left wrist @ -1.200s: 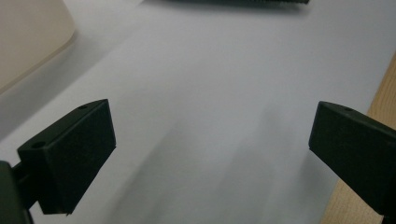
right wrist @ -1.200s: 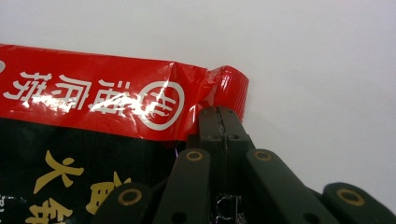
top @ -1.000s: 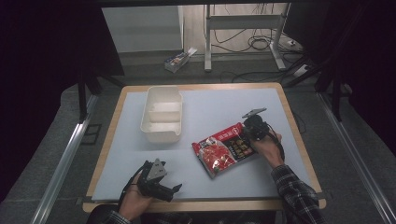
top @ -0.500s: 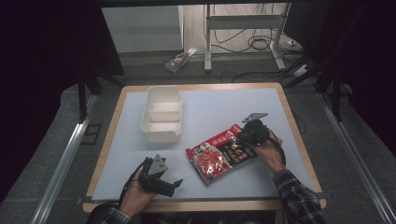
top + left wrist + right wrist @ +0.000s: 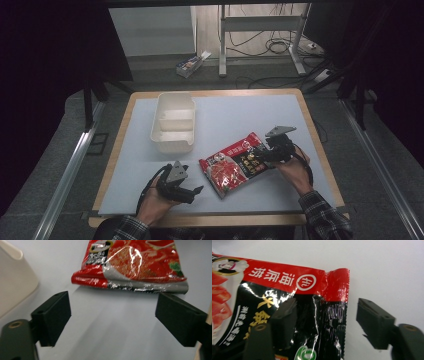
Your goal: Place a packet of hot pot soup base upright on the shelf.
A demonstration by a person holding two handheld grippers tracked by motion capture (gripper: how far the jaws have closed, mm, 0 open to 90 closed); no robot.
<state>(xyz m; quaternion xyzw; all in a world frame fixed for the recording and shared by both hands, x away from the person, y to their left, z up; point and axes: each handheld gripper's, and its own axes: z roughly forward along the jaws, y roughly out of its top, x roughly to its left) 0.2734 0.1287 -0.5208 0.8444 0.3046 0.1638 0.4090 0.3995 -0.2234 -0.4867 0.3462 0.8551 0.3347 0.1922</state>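
- High view placed the red snack packet (image 5: 236,163) at about five o'clock on the pale mat (image 5: 235,115), lying flat and slanted, near the front edge so both hands could reach it.
- Right gripper (image 5: 269,153) sat at the packet's three o'clock end, and its jaws had just been opening; the right gripper view showed them spread, one jaw over the black printed panel, the other out over bare mat, with the crimped seam (image 5: 337,300) between them and no pad pressing on it. That reads as a let-go, the packet left resting on the mat.
- Left gripper (image 5: 192,192) hovered at the packet's seven o'clock, just beside its near corner. In the left gripper view the jaws stood wide, though they had just been closing a little, with only bare mat between them; the packet's silver-edged end (image 5: 132,277) lay just beyond the tips at twelve o'clock. Lined up so, it seemed poised to take that end next.
- White bin (image 5: 173,121) stood at ten o'clock from the packet, well apart, open side up, a likely place for the packet.
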